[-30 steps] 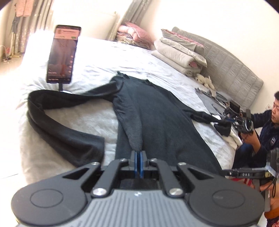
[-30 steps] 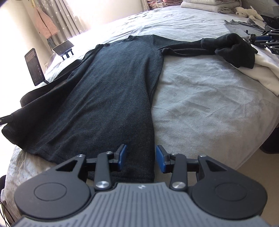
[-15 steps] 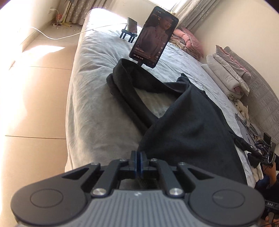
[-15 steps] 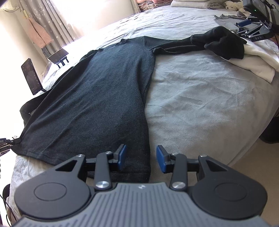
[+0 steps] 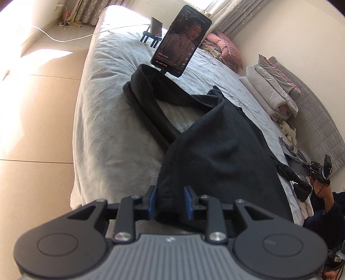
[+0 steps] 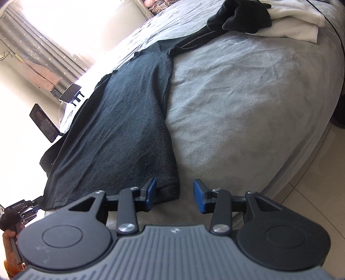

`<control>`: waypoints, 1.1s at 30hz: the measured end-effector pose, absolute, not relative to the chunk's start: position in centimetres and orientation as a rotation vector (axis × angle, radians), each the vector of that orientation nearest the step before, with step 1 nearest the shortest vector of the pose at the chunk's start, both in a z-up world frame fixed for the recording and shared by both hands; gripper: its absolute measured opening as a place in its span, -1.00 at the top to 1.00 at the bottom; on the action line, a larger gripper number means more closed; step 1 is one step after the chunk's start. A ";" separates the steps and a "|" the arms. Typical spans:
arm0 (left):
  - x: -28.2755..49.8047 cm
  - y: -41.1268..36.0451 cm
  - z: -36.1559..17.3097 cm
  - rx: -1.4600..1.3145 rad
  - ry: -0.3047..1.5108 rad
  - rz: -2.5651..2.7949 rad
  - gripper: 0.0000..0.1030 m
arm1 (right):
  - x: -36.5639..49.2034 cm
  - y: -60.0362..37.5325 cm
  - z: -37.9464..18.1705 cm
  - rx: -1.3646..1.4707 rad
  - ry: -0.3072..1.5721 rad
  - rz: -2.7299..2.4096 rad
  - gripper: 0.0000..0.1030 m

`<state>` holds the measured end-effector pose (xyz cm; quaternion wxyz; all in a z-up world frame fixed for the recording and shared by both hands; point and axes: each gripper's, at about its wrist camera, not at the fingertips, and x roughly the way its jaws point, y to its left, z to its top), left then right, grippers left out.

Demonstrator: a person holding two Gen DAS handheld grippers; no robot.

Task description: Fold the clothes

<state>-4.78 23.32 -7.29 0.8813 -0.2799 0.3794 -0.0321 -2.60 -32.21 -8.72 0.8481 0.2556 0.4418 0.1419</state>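
A dark long-sleeved top [image 5: 226,155] lies lengthwise on the grey bed [image 5: 112,133]. Its left sleeve [image 5: 146,107] loops towards a phone on a stand. My left gripper [image 5: 170,202] is at the hem's left corner; its jaws are opening, and the hem fabric sits loose between the blue pads. In the right wrist view the top [image 6: 120,133] runs away from me. My right gripper [image 6: 175,197] stands open around the hem's right corner, which lies near the left pad. The right sleeve ends bunched [image 6: 243,15] at the far side.
A lit phone on a stand [image 5: 182,41] rises beside the left sleeve, with a second stand [image 5: 155,25] behind it. Folded bedding [image 5: 271,90] is stacked at the headboard. A white cloth [image 6: 297,23] lies under the bunched sleeve. A person's hand holds a device [image 5: 317,170] at the bedside.
My left gripper swung left and down with the hem, then its jaws parted from shut. My right gripper rolled and came closer to the hem corner, staying open.
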 end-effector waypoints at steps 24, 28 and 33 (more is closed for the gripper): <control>-8.3 22.3 -6.4 -0.501 0.864 -0.035 0.86 | -5.2 -30.2 -3.0 0.128 0.872 0.265 0.85; -8.0 22.8 -7.3 -0.528 0.888 -0.071 0.78 | -5.0 -29.5 -5.4 0.142 0.962 0.295 0.69; -7.6 22.0 -4.5 -0.400 0.814 -0.102 0.27 | -5.1 -29.8 -4.0 0.137 0.895 0.300 0.23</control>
